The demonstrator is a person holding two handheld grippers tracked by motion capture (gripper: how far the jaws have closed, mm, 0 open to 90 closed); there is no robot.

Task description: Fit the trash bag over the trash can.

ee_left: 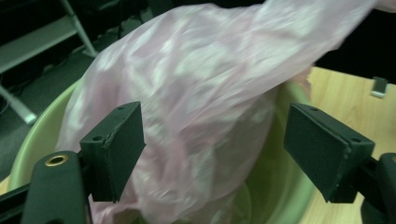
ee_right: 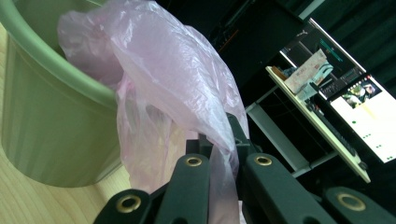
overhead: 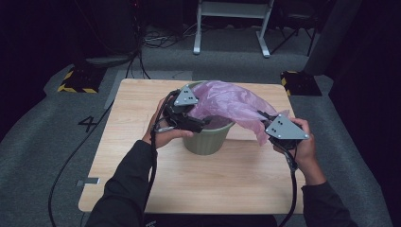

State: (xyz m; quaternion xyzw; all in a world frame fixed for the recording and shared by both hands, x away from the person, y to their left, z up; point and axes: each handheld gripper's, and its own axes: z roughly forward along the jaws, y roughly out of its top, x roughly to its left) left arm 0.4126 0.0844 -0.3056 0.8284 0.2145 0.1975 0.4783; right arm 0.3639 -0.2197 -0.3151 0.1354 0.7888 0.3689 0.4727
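A pale green plastic bin (overhead: 206,140) stands in the middle of the wooden table (overhead: 142,123), with a pink plastic bag (overhead: 227,101) spilling out of it to the right. My left gripper (overhead: 204,123) hovers at the bin's left rim; in the left gripper view its jaws stand apart and the bag (ee_left: 196,102) hangs between them untouched over the bin (ee_left: 42,135). My right gripper (overhead: 265,118) is to the right of the bin, shut on the bag's edge. In the right gripper view the pink film (ee_right: 177,93) is pinched between the jaws beside the bin (ee_right: 51,121).
The table's right edge (overhead: 295,156) lies under my right hand. A white metal frame (overhead: 231,23) stands on the grey carpet beyond the table. Yellow-black striped blocks (overhead: 78,80) sit on the floor at the far corners. A lit screen (ee_right: 355,98) is off to the side.
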